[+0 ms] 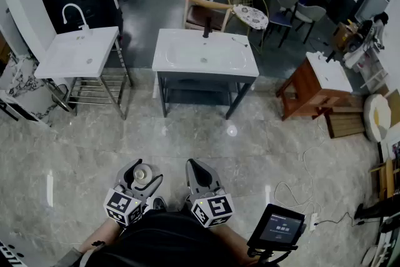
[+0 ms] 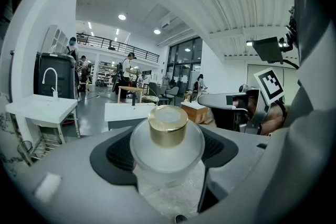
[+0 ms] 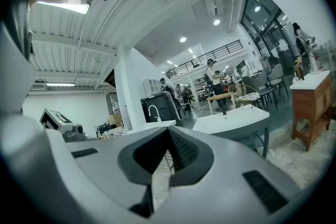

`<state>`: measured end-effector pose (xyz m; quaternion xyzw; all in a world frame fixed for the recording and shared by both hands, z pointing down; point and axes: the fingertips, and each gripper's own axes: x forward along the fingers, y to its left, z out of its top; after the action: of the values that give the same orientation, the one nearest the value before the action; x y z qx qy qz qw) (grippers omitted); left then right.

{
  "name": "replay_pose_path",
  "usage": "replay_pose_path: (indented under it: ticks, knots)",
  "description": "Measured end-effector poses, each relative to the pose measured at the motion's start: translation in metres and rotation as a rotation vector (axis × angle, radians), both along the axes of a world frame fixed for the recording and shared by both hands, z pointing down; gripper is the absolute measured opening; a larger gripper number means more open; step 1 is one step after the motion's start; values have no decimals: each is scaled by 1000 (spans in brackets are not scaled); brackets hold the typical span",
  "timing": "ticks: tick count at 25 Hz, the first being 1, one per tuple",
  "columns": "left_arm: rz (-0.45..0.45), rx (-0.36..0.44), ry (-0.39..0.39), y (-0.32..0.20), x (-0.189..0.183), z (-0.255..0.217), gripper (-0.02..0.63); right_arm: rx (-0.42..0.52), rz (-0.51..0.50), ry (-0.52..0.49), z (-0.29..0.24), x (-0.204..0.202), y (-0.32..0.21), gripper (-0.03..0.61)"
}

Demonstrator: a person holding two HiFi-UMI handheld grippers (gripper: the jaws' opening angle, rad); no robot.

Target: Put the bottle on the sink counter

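A frosted clear bottle [image 2: 167, 157] with a gold cap [image 2: 167, 124] stands upright between the jaws of my left gripper [image 2: 167, 144], which is shut on it. In the head view the bottle [image 1: 142, 174] and left gripper [image 1: 144, 167] sit low in the picture, close to the person's body. My right gripper [image 1: 195, 167] is beside it, shut with nothing in it; its jaw tips meet in the right gripper view [image 3: 167, 136]. The white sink counter [image 1: 181, 58] on a dark grey stand is some way ahead across the marble floor.
A second white sink [image 1: 78, 50] with a curved tap stands on a metal rack at the left. At the right is a small wooden vanity [image 1: 310, 87]. Chairs and a round table [image 1: 250, 15] stand behind the counter. A screen device [image 1: 278, 226] and cables lie on the floor at lower right.
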<state>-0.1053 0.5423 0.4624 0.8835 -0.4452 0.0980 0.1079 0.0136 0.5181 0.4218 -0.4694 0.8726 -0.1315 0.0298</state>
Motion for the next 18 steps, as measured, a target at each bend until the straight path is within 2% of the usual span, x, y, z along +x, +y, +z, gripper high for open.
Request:
replay_pose_path:
  ticks: [10, 14, 18]
  knots:
    - [-13, -34, -6, -16, 34, 11, 341, -30, -20, -11, 12, 31, -21, -5]
    - [-26, -36, -12, -27, 45, 9, 341, -12, -47, -84, 4, 41, -30, -5]
    - [-58, -35, -7, -34, 58, 10, 341, -11, -71, -68, 6, 53, -36, -5]
